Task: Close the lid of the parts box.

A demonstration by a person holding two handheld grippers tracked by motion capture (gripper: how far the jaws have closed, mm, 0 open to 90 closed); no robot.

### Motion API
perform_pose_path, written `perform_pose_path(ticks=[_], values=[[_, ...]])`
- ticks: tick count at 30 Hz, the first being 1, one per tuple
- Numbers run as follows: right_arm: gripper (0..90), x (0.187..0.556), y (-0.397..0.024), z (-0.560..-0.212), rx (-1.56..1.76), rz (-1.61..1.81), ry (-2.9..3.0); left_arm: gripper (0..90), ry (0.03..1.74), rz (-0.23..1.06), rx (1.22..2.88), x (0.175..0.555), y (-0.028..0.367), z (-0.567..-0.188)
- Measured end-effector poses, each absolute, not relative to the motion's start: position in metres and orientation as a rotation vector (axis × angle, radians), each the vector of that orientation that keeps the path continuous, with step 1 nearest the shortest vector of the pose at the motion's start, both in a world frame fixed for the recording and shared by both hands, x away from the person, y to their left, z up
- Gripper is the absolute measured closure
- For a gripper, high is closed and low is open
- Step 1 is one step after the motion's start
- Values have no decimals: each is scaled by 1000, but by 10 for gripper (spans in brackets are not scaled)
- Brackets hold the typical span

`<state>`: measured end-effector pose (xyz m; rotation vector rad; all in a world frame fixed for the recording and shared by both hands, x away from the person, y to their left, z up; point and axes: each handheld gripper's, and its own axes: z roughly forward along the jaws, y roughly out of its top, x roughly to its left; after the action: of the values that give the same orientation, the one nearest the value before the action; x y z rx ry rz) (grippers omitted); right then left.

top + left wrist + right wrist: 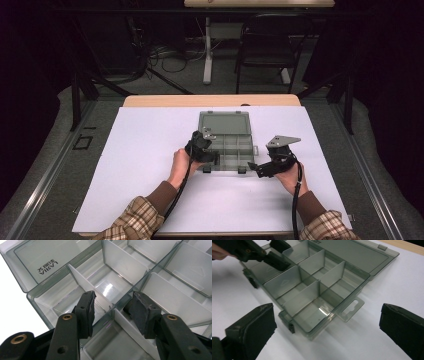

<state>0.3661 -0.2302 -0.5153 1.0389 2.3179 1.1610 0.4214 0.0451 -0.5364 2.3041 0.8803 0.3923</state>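
Your left gripper [113,311] sits half-spread, jaws straddling a divider [87,287] of the organizer box [225,145], not pinching. Your right gripper [324,332] is spread wide, empty; the box's near corner lies just ahead of it.

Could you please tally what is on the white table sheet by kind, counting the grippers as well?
Clear compartment box, lid open: 1
Black grippers, left gripper and right gripper: 2
Total: 3
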Motion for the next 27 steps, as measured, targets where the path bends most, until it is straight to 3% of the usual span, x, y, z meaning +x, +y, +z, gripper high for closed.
perform_pose_path(ticks=[27], values=[[0, 444, -223, -516, 1137, 1105, 2249, 538, 879, 382, 2302, 422, 46, -537]])
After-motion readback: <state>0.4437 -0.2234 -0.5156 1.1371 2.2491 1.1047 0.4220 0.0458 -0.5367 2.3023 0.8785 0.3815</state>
